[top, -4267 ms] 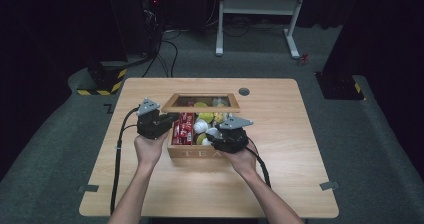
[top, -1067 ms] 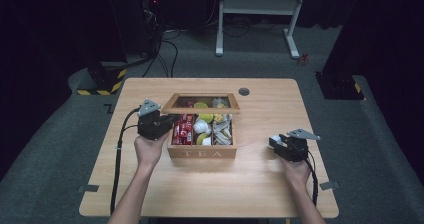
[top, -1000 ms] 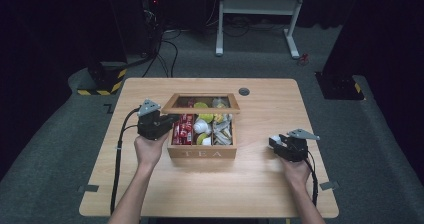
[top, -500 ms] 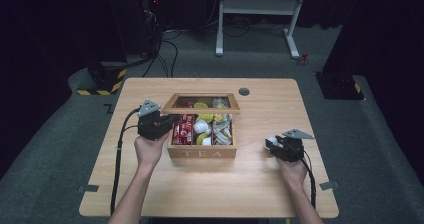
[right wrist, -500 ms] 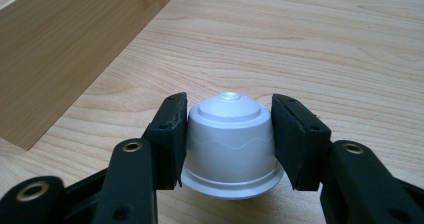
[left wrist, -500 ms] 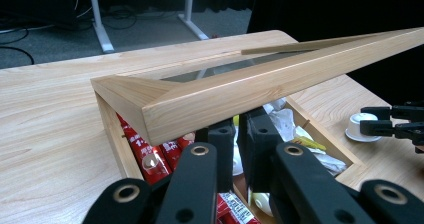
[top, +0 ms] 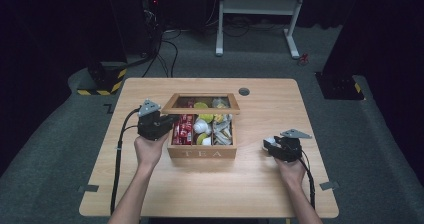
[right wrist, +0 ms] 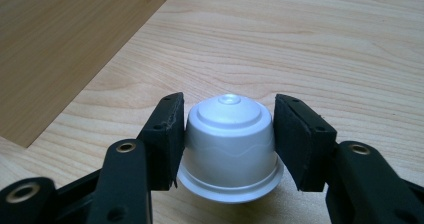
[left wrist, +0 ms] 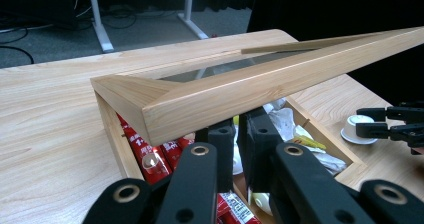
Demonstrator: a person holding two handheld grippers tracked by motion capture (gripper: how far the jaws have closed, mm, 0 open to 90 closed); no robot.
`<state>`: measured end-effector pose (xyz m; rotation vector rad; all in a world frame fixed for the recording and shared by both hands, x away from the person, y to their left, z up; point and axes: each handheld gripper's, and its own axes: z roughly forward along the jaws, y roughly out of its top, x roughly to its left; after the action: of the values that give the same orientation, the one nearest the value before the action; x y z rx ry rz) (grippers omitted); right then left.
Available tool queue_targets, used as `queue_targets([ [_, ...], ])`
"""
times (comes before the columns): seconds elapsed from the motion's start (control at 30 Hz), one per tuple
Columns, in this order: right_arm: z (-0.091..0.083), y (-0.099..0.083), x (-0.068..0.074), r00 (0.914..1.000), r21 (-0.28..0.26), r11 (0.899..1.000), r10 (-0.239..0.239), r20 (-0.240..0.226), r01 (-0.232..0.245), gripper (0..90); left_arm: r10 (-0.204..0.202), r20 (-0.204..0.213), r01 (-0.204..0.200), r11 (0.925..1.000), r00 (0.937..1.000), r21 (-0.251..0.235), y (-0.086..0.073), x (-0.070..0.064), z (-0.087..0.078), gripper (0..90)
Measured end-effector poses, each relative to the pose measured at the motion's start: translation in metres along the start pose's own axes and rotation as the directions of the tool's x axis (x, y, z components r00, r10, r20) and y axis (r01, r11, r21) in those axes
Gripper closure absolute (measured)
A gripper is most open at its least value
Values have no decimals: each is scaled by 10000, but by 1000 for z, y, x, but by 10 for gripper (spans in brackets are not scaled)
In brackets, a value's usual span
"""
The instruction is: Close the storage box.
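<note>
Right gripper view: a white coffee capsule sits upside down on the pale wooden table, its wide flanged rim on the wood and its stepped, domed base upward. The shell is smooth, matte plastic with a faint wavy line moulded round its side. The right gripper brackets it with two flat, black, foam-faced pads; the left pad touches the capsule wall, while a thin gap shows at the right pad, so the jaws are loosened around it rather than squeezing. A plain wooden wall of the tea box rises at the upper left, well apart from the capsule.

In the high view the capsule stands on the table to the right of the tea box, at the tip of the right gripper. The box is light, straight-grained wood with "TEA" on its front and compartments holding red sachets, yellow and white pieces.

The left gripper sits at the box's left edge. In the left gripper view its black jaws are drawn nearly together beneath the raised, glass-paned wooden lid, whose mitred frame rests across them; whether they pinch anything cannot be told.
</note>
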<state>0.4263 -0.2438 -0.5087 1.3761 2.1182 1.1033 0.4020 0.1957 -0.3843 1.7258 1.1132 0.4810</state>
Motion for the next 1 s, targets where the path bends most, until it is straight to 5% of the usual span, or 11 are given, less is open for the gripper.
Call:
queue_targets([
  [0.43,-3,2,0,9997,-92,9999,-92,-209,90,458,8,9,-8,10000,10000,17,0,0,0,844],
  [1.0,-33,2,-6,9991,-804,9967,21,-422,-55,417,61,58,-61,10000,10000,75,-4,-2,-2,844],
])
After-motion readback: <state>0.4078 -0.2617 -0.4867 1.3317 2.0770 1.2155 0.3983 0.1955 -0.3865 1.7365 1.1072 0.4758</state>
